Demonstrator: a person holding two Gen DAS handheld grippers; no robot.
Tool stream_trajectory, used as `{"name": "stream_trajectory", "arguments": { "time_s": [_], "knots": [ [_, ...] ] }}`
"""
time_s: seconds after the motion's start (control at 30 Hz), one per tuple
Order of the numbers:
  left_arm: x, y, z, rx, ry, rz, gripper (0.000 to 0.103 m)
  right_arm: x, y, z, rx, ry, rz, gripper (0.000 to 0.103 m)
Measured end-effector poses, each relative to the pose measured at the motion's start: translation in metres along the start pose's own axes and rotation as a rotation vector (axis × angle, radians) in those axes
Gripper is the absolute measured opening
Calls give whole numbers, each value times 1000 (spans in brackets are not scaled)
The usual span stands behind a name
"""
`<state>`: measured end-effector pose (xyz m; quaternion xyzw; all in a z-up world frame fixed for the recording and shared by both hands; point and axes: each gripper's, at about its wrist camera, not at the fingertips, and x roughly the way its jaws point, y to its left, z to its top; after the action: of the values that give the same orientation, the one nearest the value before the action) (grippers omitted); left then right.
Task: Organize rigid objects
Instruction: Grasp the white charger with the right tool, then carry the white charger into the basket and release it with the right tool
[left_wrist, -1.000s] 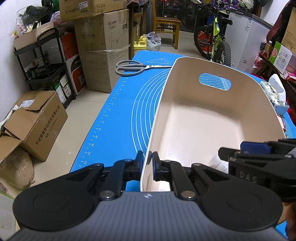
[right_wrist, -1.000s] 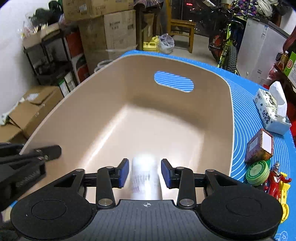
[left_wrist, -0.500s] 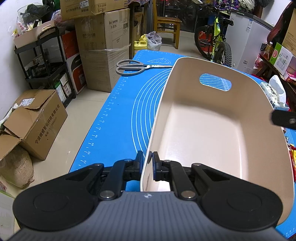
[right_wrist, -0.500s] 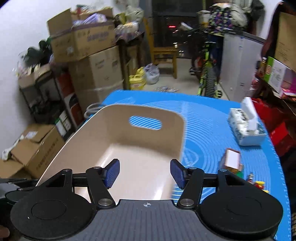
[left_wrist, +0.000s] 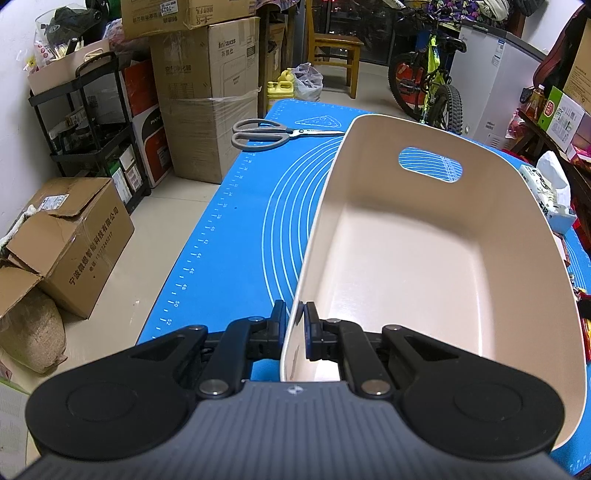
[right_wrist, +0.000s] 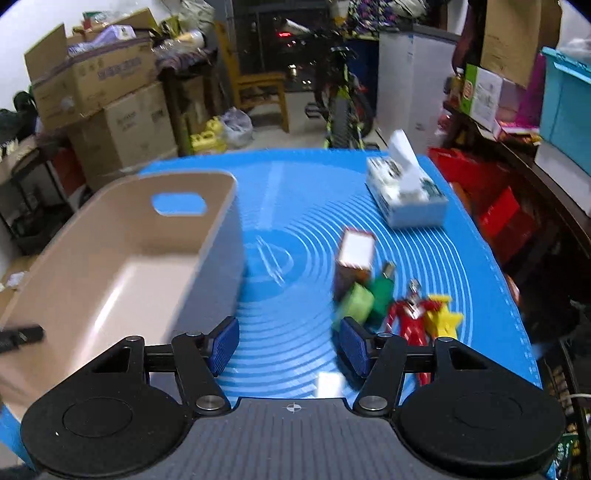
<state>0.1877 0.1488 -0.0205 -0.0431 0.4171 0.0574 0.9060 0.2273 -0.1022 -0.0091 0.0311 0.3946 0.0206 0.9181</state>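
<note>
A beige plastic bin (left_wrist: 424, 258) with a handle slot stands on the blue mat (left_wrist: 240, 229). My left gripper (left_wrist: 294, 325) is shut on the bin's near left rim. The bin also shows at the left of the right wrist view (right_wrist: 122, 266). My right gripper (right_wrist: 289, 345) is open and empty above the mat, right of the bin. Ahead of it lie a small brown box (right_wrist: 354, 258), a green round tin (right_wrist: 356, 301), a green bottle (right_wrist: 382, 290), a red toy figure (right_wrist: 410, 314) and a yellow toy (right_wrist: 441, 317). A small white object (right_wrist: 328, 384) lies just under the gripper.
Grey scissors (left_wrist: 266, 133) lie at the mat's far left. A tissue pack (right_wrist: 404, 192) sits at the far right of the mat. Cardboard boxes, a black shelf, a chair and a bicycle stand around the table. The mat's right edge runs close to the toys.
My right gripper let go of a white object in the bin, opened, rose out and swung right over the mat toward the toys. My left gripper kept its hold on the bin.
</note>
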Motion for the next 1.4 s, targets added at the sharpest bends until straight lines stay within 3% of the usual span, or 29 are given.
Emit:
{"name": "stream_trajectory", "arguments": {
  "time_s": [0.37,0.6,0.87,1.0,1.4],
  "knots": [
    [0,0,0,0,0,0,12,33,-9,-37,-1,85,-53,68],
    [0,-1,0,-4,1,1,12,47,-12,-52,-10,125,-51,56],
    [0,-1,0,-3,1,1,12,60,-14,-58,-6,112,-57,46],
    [0,-1,0,-5,1,0,12,61,-13,-56,-17,110,-43,32],
    [-1,0,1,-10,4,-2,12,36,-3,-45,-35,43,-46,32]
  ]
}}
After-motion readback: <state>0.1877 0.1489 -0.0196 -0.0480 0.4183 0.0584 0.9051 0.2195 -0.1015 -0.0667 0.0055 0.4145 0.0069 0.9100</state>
